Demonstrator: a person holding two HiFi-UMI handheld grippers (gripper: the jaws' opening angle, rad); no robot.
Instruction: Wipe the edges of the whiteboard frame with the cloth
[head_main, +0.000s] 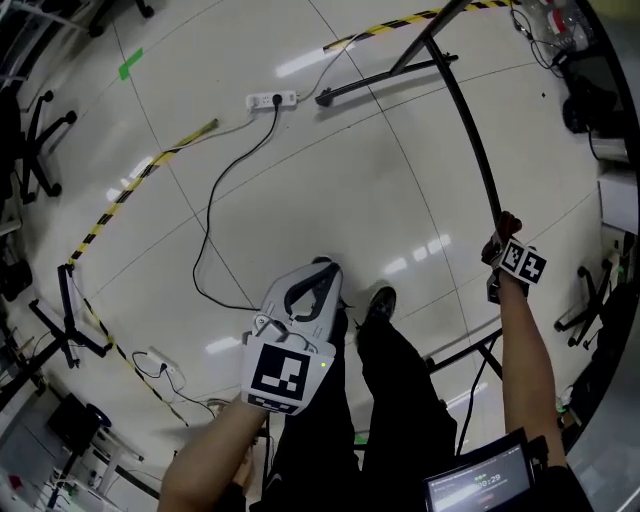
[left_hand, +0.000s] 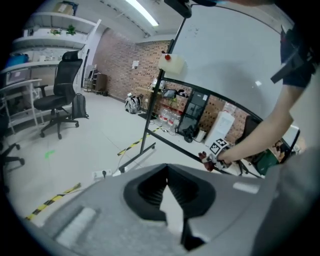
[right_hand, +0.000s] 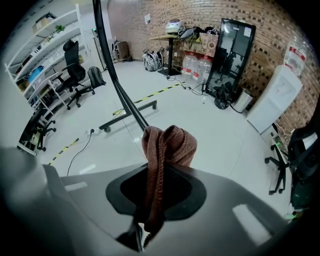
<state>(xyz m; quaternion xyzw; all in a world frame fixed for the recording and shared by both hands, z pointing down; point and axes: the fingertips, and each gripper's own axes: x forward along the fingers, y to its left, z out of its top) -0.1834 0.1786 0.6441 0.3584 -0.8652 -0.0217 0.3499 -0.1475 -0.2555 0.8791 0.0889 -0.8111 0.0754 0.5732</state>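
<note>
A reddish-brown knitted cloth (right_hand: 167, 145) is bunched between the jaws of my right gripper (right_hand: 160, 150), which is shut on it. The cloth touches the black frame bar (right_hand: 112, 70) of the whiteboard. In the head view the right gripper (head_main: 500, 242) holds the cloth (head_main: 508, 220) at the near end of the curved black frame (head_main: 470, 130). My left gripper (head_main: 322, 272) hangs low in front of the person's legs, away from the board, shut and holding nothing. The left gripper view shows its tips (left_hand: 167, 167) meeting, with the white board (left_hand: 225, 50) and right gripper (left_hand: 215, 152) beyond.
A white power strip (head_main: 272, 100) with a black cable lies on the tiled floor. Yellow-black tape (head_main: 110, 210) runs across it. The stand's black foot (head_main: 390, 75) sits near the board. Office chairs (left_hand: 60, 100) stand at left; a water cooler (right_hand: 280, 95) at right.
</note>
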